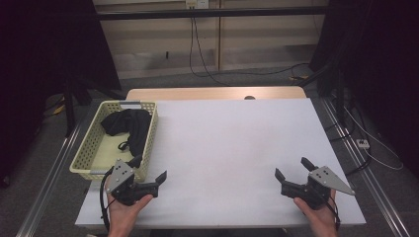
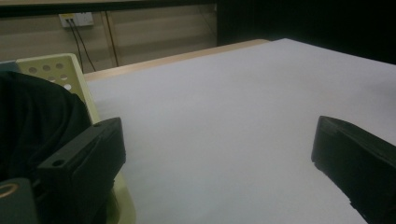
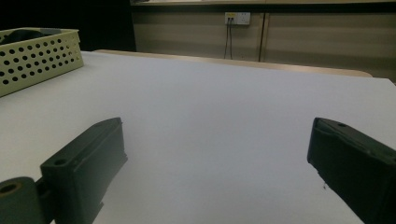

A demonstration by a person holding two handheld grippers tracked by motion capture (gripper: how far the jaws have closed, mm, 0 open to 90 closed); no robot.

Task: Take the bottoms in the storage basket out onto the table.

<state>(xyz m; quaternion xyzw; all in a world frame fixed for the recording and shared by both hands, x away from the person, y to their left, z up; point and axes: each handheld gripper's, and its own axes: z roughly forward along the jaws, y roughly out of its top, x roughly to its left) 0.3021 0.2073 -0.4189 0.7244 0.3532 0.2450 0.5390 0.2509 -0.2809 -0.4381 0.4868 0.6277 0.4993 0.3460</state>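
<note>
Both your jaws wide apart, nothing between them. Left gripper (image 1: 148,181) just beside basket (image 1: 87,148); black cloth (image 1: 129,126), maybe clothes, lies inside, past left jaw. Right gripper (image 1: 292,176) far off. Cloth not picked up yet; all work left.

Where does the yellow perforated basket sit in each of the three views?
High view: yellow basket at the table's left edge, black cloth inside, beside the left gripper.
Left gripper view: basket at far left, cloth in it.
Right gripper view: basket at upper left.
Shared landmark: the wall socket with cables.
</note>
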